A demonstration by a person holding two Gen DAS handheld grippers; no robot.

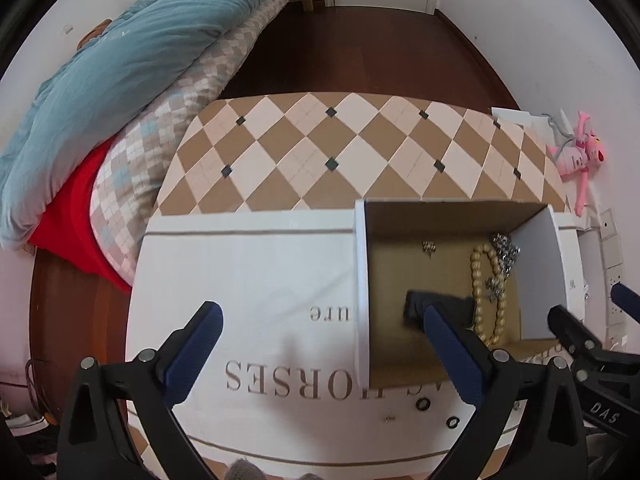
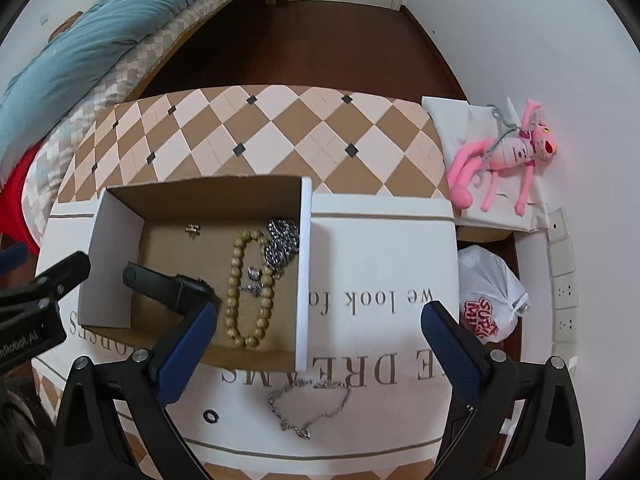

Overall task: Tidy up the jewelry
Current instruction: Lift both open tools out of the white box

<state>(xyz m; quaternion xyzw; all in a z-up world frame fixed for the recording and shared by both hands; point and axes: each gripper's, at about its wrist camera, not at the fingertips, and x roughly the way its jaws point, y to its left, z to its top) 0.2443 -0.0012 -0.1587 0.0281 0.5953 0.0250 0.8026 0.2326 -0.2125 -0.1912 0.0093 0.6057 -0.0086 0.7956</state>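
Both the left gripper (image 1: 322,334) and right gripper (image 2: 320,330) stood wide open, holding nothing. Nearest lay a silver chain (image 2: 308,408) on the white cloth (image 2: 384,264); beyond, a bead bracelet (image 2: 246,288) lay inside the cardboard box (image 2: 304,264) on the worktop (image 2: 280,132).

Ahead of my grippers stood the table (image 2: 280,128), its top tiled in brown and cream diamonds. A white printed cloth (image 2: 380,248) covered its near part. Directly on that cloth — an open cardboard box (image 2: 306,264), a thin silver chain (image 2: 308,408) just in front of my right gripper's fingers, and small black rings (image 1: 423,404).
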